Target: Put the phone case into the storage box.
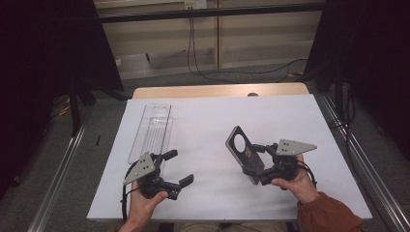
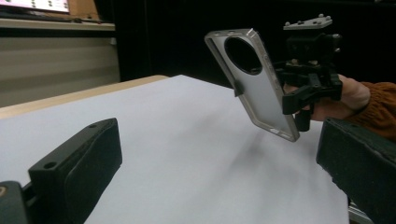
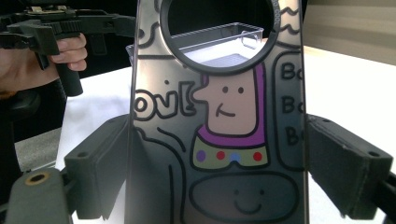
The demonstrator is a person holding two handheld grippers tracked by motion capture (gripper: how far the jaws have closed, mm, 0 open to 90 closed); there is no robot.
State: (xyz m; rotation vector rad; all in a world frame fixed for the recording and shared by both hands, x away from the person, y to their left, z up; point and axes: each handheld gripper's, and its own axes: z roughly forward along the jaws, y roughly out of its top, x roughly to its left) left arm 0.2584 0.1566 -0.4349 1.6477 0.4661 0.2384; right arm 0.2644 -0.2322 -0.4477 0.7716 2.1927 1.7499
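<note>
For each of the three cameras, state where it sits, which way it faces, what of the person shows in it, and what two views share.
High view: above the person's side, looking forward and down on the table; both hands, left gripper, right gripper.
Left gripper view: on the left gripper, looking across the table at the phone case in the right gripper; own open jaws.
Right gripper view: on the right gripper, facing the case's printed side, clear tray behind; left hand.
Shared: the phone case shows in all three.
</note>
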